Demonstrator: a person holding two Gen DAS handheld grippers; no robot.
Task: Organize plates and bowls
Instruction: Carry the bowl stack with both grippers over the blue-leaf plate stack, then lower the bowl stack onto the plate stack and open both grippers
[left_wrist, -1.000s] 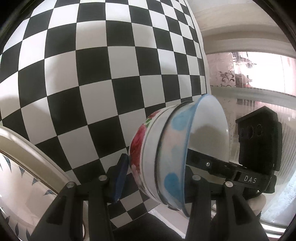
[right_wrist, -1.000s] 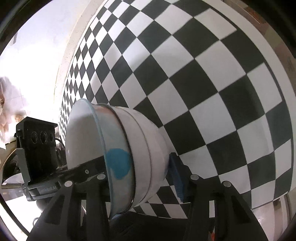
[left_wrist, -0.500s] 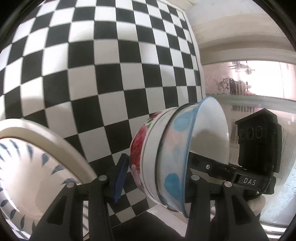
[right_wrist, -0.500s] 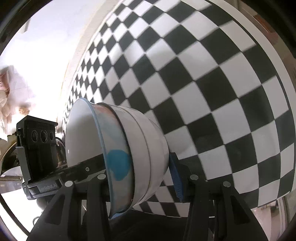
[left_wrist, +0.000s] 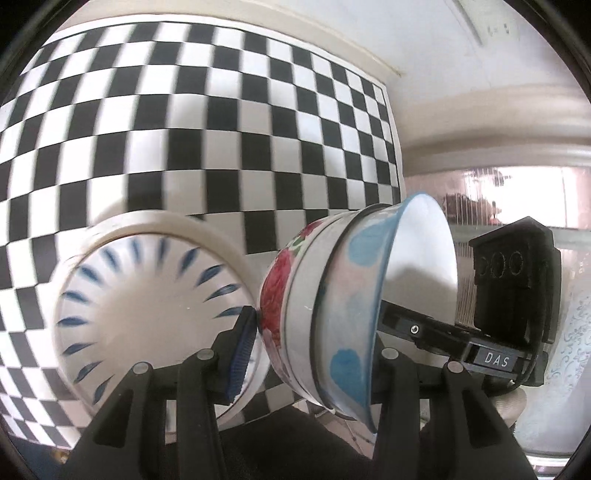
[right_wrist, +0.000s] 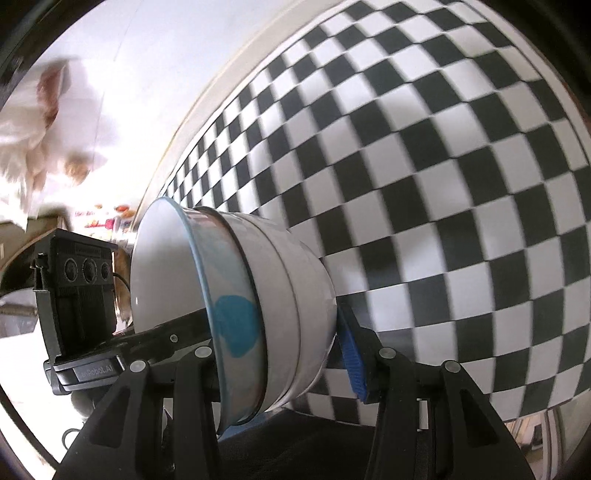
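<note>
A stack of nested bowls (left_wrist: 343, 302) hangs above the table, held from two sides. A blue-spotted bowl with a blue rim sits inside a white bowl painted with red roses. My left gripper (left_wrist: 314, 350) is shut on the stack's wall, its blue pad outside and its other finger inside. My right gripper (right_wrist: 273, 354) is shut on the opposite wall of the stack (right_wrist: 269, 306) in the same way. Each view shows the other gripper's black body beyond the bowls. A white plate (left_wrist: 147, 314) with blue petal marks and a cream rim lies on the table left of the stack.
A black-and-white checked tablecloth (left_wrist: 184, 129) covers the table (right_wrist: 443, 184). A bright window with a patterned curtain (left_wrist: 517, 192) lies past the table's right edge. A pale wall (left_wrist: 332, 22) runs behind. Bright, blurred white cloth (right_wrist: 40, 122) shows at the far left.
Both grippers have risen and drawn back from the table with the bowl stack still gripped. The blue-petal plate has come fully into the left wrist view. More tablecloth and wall now show.
</note>
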